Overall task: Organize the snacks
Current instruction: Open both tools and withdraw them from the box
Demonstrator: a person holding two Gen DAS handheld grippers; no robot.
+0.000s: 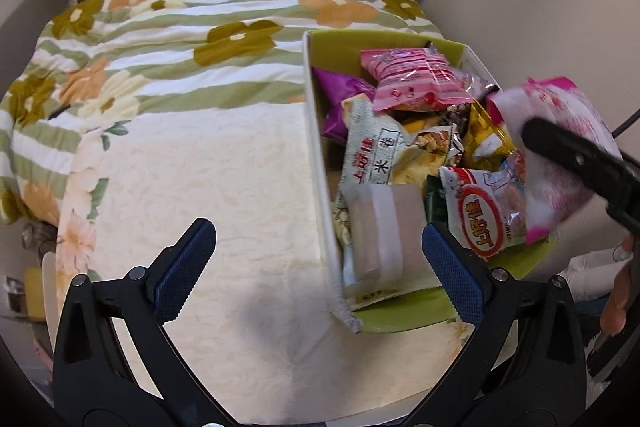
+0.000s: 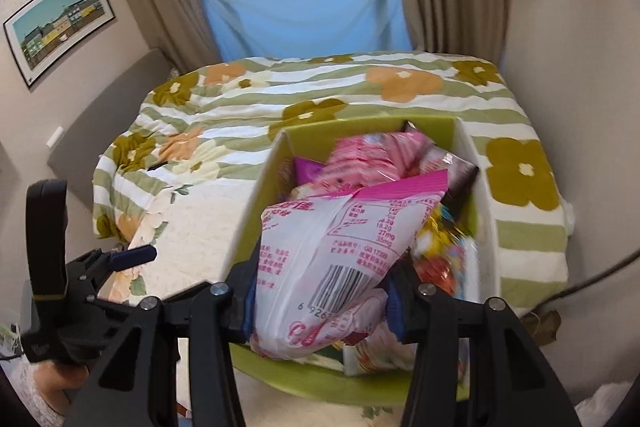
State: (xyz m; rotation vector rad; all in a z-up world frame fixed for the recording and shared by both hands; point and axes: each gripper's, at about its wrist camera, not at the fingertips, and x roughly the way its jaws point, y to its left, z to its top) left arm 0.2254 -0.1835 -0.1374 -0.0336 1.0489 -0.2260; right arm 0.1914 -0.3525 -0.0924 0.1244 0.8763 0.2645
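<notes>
While right gripper [image 2: 322,297] clamped the pink-white snack bag [image 2: 340,251] over the box [image 1: 316,147], left gripper [image 1: 316,267] hung wide open, empty.

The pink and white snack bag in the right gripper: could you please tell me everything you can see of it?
The pink and white snack bag is a soft, crinkled plastic pouch with a magenta sealed top edge, pink printed text, a nutrition table and a black barcode. The right gripper is shut on its lower part, blue pads pinching both sides. It hangs tilted over the green-lined box of snacks, its back to the right wrist camera. Whether it touches the packets below is unclear.
</notes>
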